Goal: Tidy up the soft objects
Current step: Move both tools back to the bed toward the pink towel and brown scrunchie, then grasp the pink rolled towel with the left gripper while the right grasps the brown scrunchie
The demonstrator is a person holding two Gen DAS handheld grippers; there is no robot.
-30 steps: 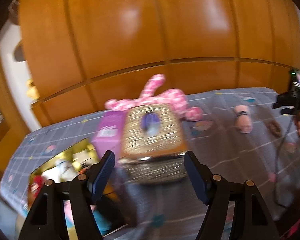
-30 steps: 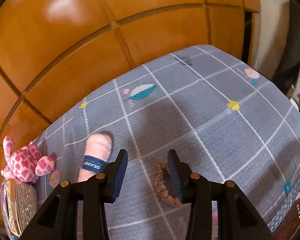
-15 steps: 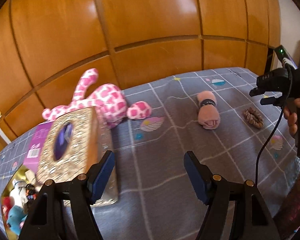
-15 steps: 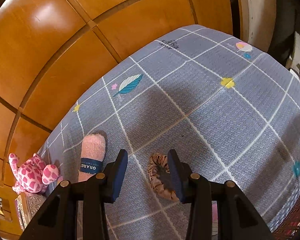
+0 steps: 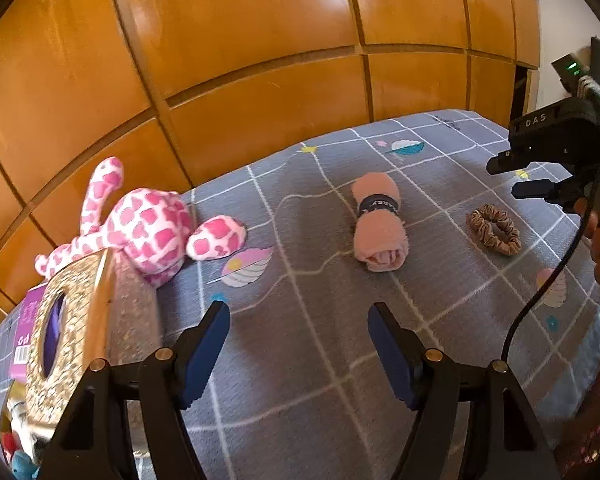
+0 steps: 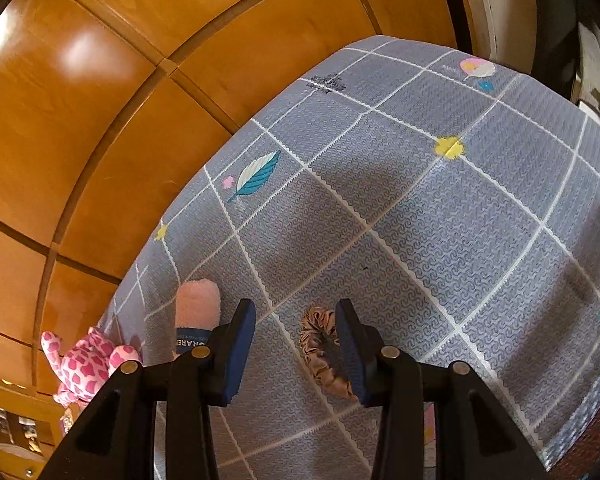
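Nearby, glittery box (image 5: 72,332) beside pink plush (image 5: 148,232); both tools (image 5: 298,344) (image 6: 296,344) apart, empty, scrunchie (image 6: 320,344) unobstructed

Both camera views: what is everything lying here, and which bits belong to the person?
Mat: one, grey with white grid, underneath everything.
Plush toy: one, pink and white, far left by the wall.
Tissue box: one, glittery gold, left, in front of the toy.
Rolled towel: one, pink with dark band, centre.
Scrunchie: one, brown, right of the towel.
Wall panels: orange-brown wood, behind.
Left gripper: black, blue pads, open, empty.
Right gripper: open, above the scrunchie.
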